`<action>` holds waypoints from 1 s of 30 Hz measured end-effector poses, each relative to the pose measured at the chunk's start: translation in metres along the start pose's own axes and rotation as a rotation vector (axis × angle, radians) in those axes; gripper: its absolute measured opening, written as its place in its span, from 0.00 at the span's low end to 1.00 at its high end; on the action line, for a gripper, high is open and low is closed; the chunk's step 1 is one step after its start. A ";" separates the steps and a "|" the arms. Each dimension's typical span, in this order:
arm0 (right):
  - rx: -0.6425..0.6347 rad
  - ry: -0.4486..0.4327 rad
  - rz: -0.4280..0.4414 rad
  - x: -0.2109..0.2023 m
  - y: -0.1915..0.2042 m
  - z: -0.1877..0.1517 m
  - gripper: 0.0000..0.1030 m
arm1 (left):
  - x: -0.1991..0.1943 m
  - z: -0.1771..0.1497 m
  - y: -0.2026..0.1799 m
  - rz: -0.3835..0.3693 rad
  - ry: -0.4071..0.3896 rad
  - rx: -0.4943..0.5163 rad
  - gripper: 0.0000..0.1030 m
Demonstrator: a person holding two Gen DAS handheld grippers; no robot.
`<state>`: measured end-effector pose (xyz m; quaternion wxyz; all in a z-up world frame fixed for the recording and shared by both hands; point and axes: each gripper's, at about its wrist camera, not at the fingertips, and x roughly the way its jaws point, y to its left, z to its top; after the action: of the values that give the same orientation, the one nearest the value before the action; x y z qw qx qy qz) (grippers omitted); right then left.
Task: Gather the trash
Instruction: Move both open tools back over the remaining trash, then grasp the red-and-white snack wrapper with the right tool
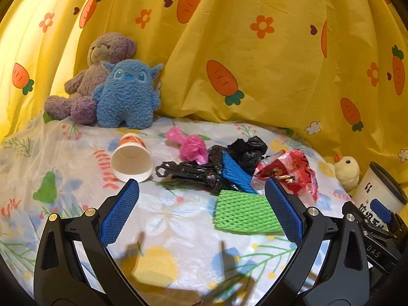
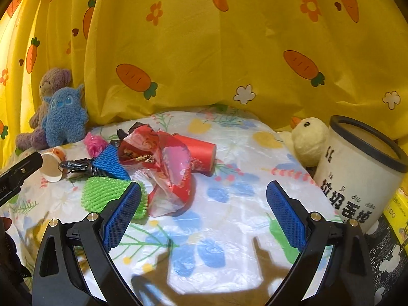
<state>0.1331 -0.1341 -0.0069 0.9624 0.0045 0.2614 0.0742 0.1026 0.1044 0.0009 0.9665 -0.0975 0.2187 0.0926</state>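
Trash lies in a pile on the flowered tablecloth. In the left wrist view I see a tipped paper cup [image 1: 131, 159], a pink bag [image 1: 191, 148], black bags [image 1: 204, 170], blue foam net [image 1: 236, 172], green foam net [image 1: 244, 213] and a red wrapper [image 1: 290, 170]. My left gripper [image 1: 201, 186] is open and empty just before the pile. My right gripper [image 2: 204, 188] is open and empty, beside the red wrapper [image 2: 163, 163], a red cup [image 2: 201, 153] and the green net [image 2: 107, 193]. A white bin [image 2: 357, 168] stands at the right.
A purple bear [image 1: 102, 58] and a blue plush [image 1: 127, 94] sit at the back left. A yellow duck plush [image 2: 308, 137] leans by the bin. A yellow carrot-print curtain [image 2: 204, 51] closes the back. Boxes [image 2: 400, 211] stand at the far right.
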 end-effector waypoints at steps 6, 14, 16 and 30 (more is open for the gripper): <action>-0.021 0.044 0.004 0.029 0.020 0.006 0.88 | 0.006 0.003 0.019 0.040 -0.004 -0.008 0.94; -0.029 0.091 0.013 0.057 0.032 0.012 0.77 | 0.014 0.004 0.024 0.029 0.000 0.001 0.94; -0.030 0.102 0.017 0.063 0.034 0.012 0.74 | 0.016 0.004 0.024 0.020 0.003 0.000 0.94; -0.045 0.190 0.085 0.085 0.039 0.006 0.11 | 0.032 -0.002 0.019 -0.028 0.051 0.011 0.94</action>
<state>0.2032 -0.0830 -0.0425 0.9291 -0.0129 0.3492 0.1207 0.1259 0.1269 -0.0174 0.9623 -0.0974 0.2424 0.0755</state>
